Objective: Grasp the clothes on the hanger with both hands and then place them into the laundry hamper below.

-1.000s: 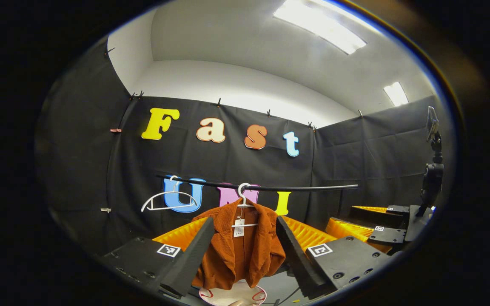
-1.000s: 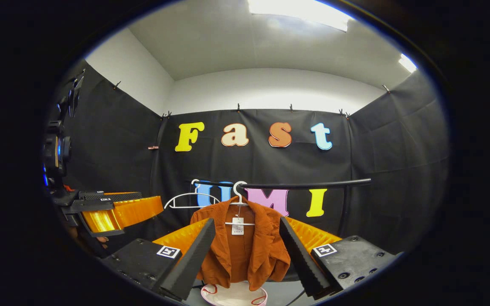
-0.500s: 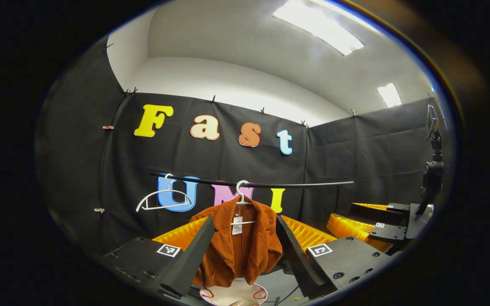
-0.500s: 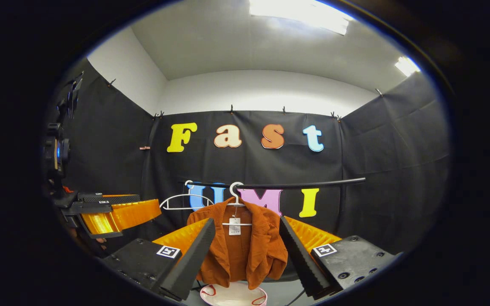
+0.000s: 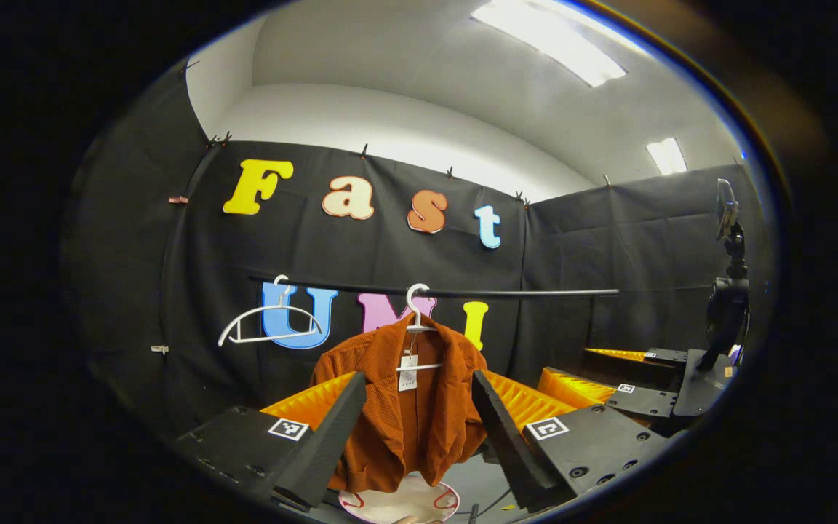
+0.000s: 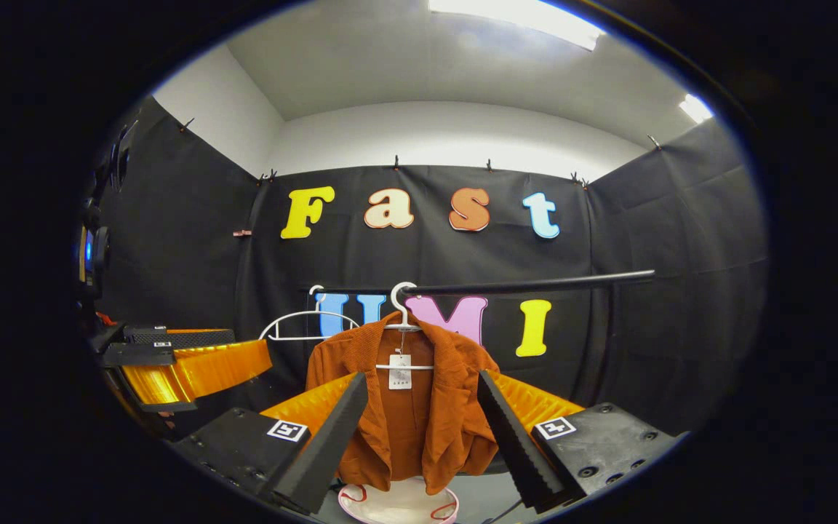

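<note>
Two grippers, left gripper (image 5: 415,426) and right gripper (image 6: 419,429), stand with fingers spread apart, holding nothing, aimed at the rust-orange jacket (image 5: 404,407) at lower centre of each view. It hangs on a white hanger (image 5: 417,320) from the black rail (image 5: 506,293), so the approach step appears in hand; next, both must close in on the cloth. Below it, the white hamper (image 6: 398,503) looks empty.
</note>
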Action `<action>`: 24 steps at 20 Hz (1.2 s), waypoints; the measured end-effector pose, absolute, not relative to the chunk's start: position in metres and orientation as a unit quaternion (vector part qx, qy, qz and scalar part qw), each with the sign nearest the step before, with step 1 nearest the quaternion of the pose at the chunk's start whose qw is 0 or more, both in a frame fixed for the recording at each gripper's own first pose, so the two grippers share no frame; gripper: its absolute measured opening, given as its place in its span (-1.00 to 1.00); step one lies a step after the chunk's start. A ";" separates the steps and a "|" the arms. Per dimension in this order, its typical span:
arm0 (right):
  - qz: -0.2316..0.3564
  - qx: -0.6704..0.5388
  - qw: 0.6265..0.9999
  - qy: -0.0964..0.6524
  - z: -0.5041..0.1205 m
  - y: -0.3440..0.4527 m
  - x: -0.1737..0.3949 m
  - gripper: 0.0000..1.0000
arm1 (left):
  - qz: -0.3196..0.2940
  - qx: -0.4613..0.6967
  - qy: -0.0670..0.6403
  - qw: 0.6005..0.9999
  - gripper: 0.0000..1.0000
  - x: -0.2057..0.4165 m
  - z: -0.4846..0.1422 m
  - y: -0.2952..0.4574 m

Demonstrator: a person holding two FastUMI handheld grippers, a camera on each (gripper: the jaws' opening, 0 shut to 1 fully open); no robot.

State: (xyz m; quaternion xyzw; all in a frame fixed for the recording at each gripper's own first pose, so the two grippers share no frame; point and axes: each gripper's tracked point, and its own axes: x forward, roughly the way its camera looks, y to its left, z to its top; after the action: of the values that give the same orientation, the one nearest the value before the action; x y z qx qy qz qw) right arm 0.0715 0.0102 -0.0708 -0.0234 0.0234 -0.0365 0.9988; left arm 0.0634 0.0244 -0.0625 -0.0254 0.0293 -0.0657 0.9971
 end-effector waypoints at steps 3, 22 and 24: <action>-0.021 -0.023 0.999 0.024 -0.098 0.001 0.111 0.95 | -0.054 -0.039 0.030 0.997 0.85 0.100 -0.087 0.030; 0.052 0.037 0.983 0.171 -0.287 -0.062 0.239 0.94 | 0.039 -0.095 0.134 0.986 0.82 0.254 -0.266 0.059; 0.047 0.046 0.981 0.184 -0.298 -0.066 0.244 0.94 | 0.024 -0.091 0.133 0.987 0.83 0.260 -0.263 0.043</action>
State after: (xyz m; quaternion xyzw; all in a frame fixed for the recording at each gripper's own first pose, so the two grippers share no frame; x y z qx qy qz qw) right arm 0.2445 -0.0663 -0.2979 0.0458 0.1838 0.0472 0.9808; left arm 0.2605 0.0425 -0.2630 -0.0908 0.1328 0.0242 0.9867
